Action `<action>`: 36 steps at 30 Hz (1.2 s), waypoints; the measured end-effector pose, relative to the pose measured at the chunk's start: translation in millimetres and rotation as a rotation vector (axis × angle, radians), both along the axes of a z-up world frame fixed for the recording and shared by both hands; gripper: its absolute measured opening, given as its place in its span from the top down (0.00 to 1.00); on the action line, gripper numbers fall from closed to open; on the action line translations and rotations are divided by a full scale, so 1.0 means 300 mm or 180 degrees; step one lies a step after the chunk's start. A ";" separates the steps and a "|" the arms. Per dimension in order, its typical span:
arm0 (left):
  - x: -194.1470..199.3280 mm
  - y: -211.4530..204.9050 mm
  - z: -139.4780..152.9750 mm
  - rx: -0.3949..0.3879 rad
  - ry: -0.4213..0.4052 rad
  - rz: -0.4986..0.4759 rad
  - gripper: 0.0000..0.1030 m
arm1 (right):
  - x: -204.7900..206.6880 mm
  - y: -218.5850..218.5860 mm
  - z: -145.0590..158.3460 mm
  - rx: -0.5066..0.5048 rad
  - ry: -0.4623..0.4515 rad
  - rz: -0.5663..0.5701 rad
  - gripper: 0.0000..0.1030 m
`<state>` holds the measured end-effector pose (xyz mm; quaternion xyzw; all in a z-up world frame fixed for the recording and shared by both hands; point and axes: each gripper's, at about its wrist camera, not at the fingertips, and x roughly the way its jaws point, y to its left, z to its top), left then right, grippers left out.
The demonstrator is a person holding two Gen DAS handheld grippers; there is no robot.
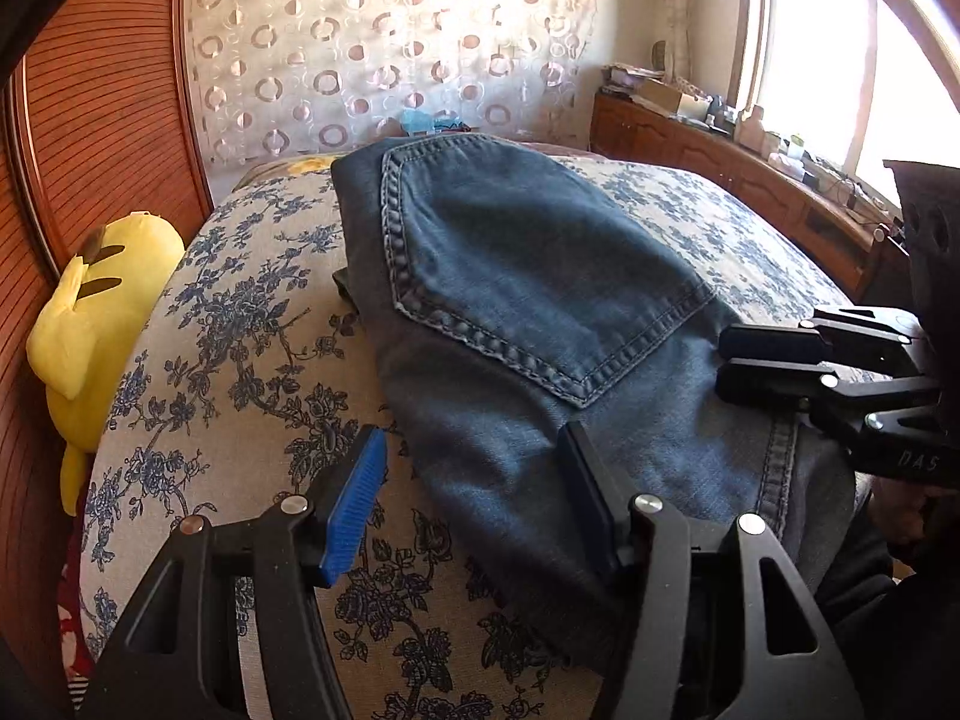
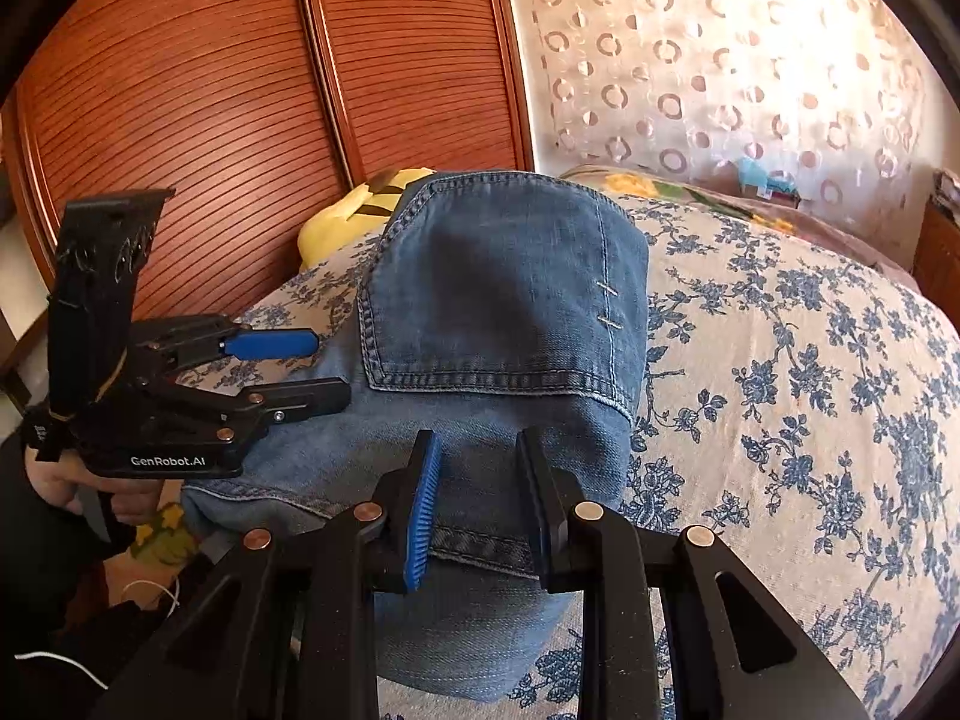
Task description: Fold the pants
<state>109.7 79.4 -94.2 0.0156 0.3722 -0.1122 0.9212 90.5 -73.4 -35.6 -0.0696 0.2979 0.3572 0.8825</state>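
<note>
Jeans (image 1: 540,312) lie folded into a thick bundle on the bed (image 1: 240,324), back pocket up, stacked layers showing at the near end. The bed has a blue floral cover.

Left gripper (image 1: 474,480): comes in from 6 o'clock in its own view, tilted down toward the bed. Fingers stand wide apart. The blue pad (image 1: 354,510) hangs over bare cover at 7 o'clock of the bundle; the black finger (image 1: 591,504) sits over the denim edge. Nothing is pinched between them. In the right view the left gripper (image 2: 324,366) reaches in from 9 o'clock, roughly level, 1 finger above the other, the lower one against the jeans' side; a hand (image 2: 66,486) grips its handle low at 8 o'clock.

Right gripper (image 2: 480,504): enters from 6 o'clock, angled down. Fingers narrow, straddling the bundle's near hem. Whether the pads press the cloth I cannot tell. In the left view the right gripper (image 1: 726,360) lies at 3 o'clock, fingers nearly together, tips at the jeans' right edge just past the pocket corner.

Yellow plush (image 1: 102,312) sits at 9 o'clock against the slatted wardrobe (image 1: 108,120). Circle-print curtain (image 1: 384,42) hangs at 12 o'clock.
</note>
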 end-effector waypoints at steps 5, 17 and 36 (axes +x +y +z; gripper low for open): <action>-0.007 0.014 0.006 -0.0023 0.0006 0.0042 0.42 | 0.006 -0.029 0.023 0.0108 0.0050 0.0031 0.74; -0.017 0.039 -0.004 -0.0058 0.0027 0.0105 0.42 | 0.247 0.002 0.128 0.0015 -0.0004 -0.0016 0.74; -0.025 0.070 -0.023 -0.0197 0.0029 0.0174 0.40 | 0.461 0.098 0.072 -0.0174 0.0145 -0.0251 0.37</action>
